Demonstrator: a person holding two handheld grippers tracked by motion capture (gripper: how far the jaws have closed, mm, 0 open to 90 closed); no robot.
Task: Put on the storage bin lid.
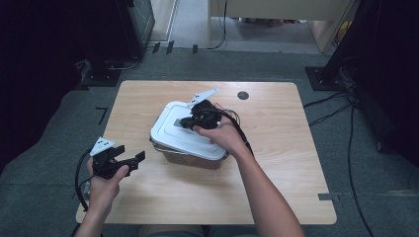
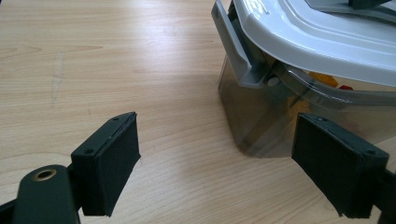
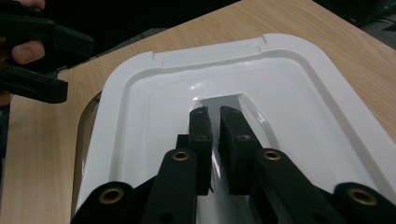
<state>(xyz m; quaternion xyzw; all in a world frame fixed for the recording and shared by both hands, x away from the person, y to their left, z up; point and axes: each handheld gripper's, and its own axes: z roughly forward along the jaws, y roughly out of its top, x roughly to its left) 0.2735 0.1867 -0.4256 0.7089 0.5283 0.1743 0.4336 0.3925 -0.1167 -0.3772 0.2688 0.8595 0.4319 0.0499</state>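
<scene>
Container: a smoky clear-walled box (image 1: 190,158) with a white lid (image 1: 170,131), set near the middle of the wooden table (image 1: 276,163); through its wall, in the left gripper view, I glimpse yellow and red contents (image 2: 327,80), too hidden to name.

Lid handle: a grey strip (image 1: 176,122) recessed in the centre of the lid — the part I am after.

My right gripper (image 3: 215,116): clenched on the lid handle; in its own view the two jaws stand nearly together with the thin grey strip pinched between them, down in the lid's well.

My left gripper (image 1: 132,155): released, jaws spread wide with nothing between them, held low over the table just beside the box's left end; its own view looks at the near corner and the grey side clasp (image 2: 233,44).

Step in hand: I judge the grasp on the lid to be made and the lift not yet begun — the lid sits flush on the box.

Next move: a straight pull upward; if the clasp holds, my left gripper would need to steady the box or free it first.
</scene>
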